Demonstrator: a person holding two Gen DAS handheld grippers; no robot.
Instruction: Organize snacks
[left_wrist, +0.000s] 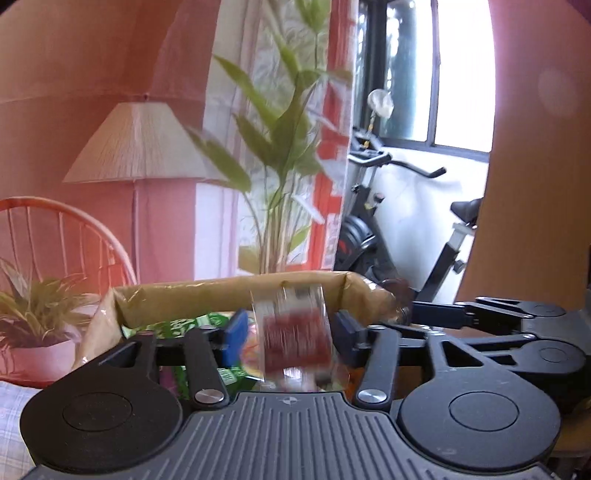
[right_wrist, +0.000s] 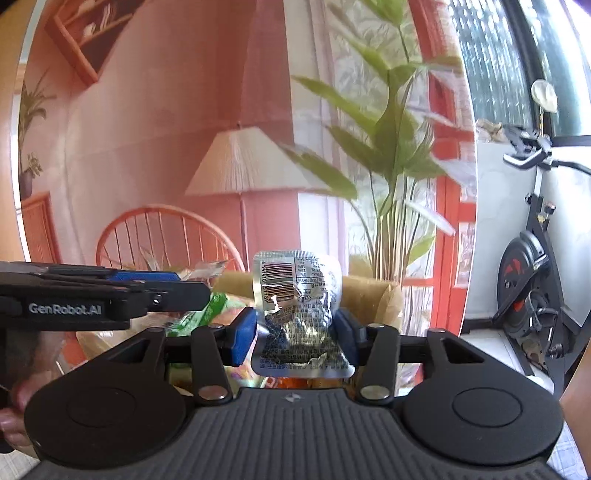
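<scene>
In the left wrist view a red and clear snack packet (left_wrist: 295, 336), blurred by motion, is between the blue pads of my left gripper (left_wrist: 291, 332), above a brown cardboard box (left_wrist: 207, 299). The pads stand a little wider than the packet, and contact is unclear. Green packets (left_wrist: 177, 326) lie inside the box. In the right wrist view my right gripper (right_wrist: 295, 334) is shut on a silver foil packet (right_wrist: 299, 317) with a barcode, held upright over the same box (right_wrist: 373, 295). My left gripper (right_wrist: 122, 291) shows at the left there.
A potted palm (left_wrist: 280, 166), a floor lamp (left_wrist: 136, 147) and an orange wire chair (left_wrist: 55, 236) stand behind the box. A small potted plant (left_wrist: 37, 325) sits at the left. An exercise bike (right_wrist: 532, 280) stands at the right by the window.
</scene>
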